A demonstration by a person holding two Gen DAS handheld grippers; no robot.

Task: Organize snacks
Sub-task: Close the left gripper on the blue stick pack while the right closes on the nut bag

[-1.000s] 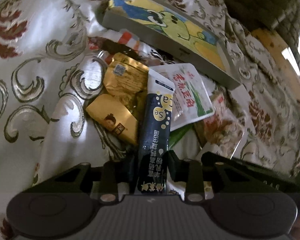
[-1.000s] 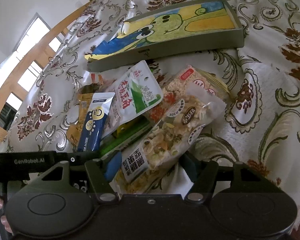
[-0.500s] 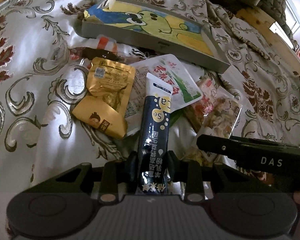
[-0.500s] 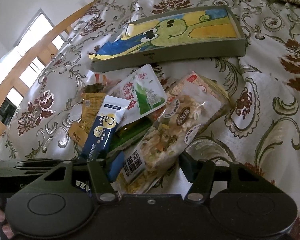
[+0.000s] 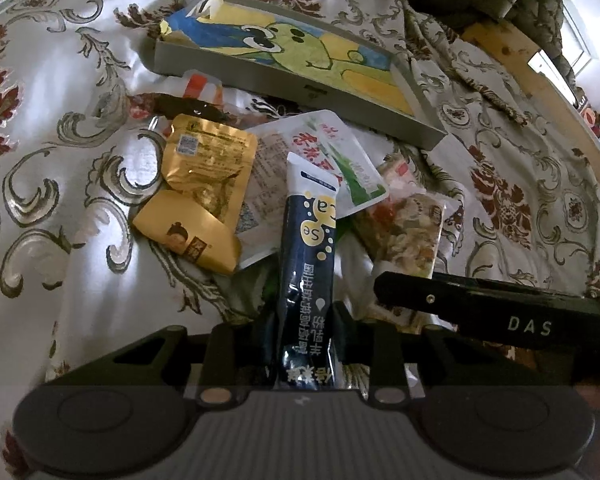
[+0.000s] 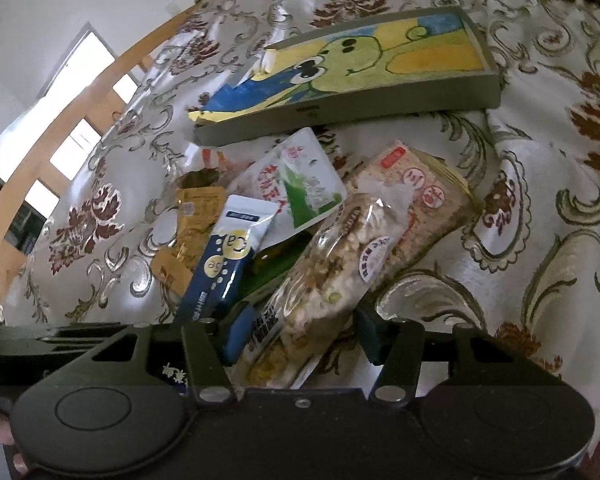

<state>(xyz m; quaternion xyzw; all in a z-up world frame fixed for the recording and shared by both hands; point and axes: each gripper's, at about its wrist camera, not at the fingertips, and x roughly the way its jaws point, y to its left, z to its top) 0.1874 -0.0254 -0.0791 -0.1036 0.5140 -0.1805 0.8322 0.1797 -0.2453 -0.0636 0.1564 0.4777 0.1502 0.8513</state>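
Note:
My left gripper (image 5: 302,332) is shut on a dark blue stick pack (image 5: 308,276), held up over a pile of snacks; it also shows in the right wrist view (image 6: 224,264). My right gripper (image 6: 300,334) is shut on a clear bag of mixed puffed snack (image 6: 324,280), lifted at its near end. The pile holds two gold packets (image 5: 208,164), a white and green pouch (image 5: 340,160) and a rice cracker pack (image 6: 424,204). A grey tray (image 5: 380,114) with a green cartoon drawing lies beyond the pile.
Everything lies on a white bedspread (image 5: 60,184) with brown and silver flowers. A wooden bed frame (image 5: 540,92) runs along the far right in the left wrist view. A window (image 6: 72,116) shows at the left in the right wrist view. The right gripper's body (image 5: 500,312) crosses the left view.
Both grippers have risen and pulled back, lifting their packs. The blue stick pack and the puffed snack bag now stand higher over the pile. More of the tray shows.

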